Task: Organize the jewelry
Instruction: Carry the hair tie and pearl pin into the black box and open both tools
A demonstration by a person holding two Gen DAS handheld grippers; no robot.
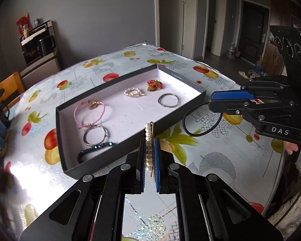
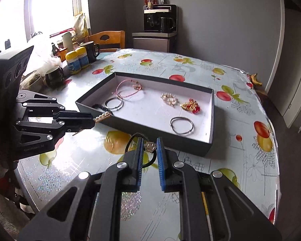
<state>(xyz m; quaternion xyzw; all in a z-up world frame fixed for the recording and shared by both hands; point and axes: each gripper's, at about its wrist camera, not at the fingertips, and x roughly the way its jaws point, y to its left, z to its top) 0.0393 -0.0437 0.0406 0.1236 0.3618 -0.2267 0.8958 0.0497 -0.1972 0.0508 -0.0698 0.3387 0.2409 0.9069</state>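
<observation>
My left gripper (image 1: 149,143) is shut on a pearl hair clip (image 1: 149,138), held just above the near wall of the black jewelry box (image 1: 192,100); it also shows in the right wrist view (image 2: 93,118) with the clip (image 2: 102,117). My right gripper (image 2: 149,140) is closed around a black cord bracelet with a gold charm (image 2: 149,147), in front of the box (image 2: 208,140); its cord (image 1: 192,127) hangs in the left view. The box holds a pink cord bracelet (image 1: 89,111), silver hoops (image 1: 168,100), a pearl brooch (image 1: 133,92), a red-gold brooch (image 1: 155,84) and a dark beaded bracelet (image 1: 96,148).
The fruit-print tablecloth (image 2: 240,160) covers the table. Mugs (image 2: 54,77), yellow bottles (image 2: 77,61) and clutter stand at the far left. A wooden chair (image 2: 108,39) and a cabinet with a kettle (image 2: 160,24) stand beyond. A banana (image 2: 256,80) lies at the far edge.
</observation>
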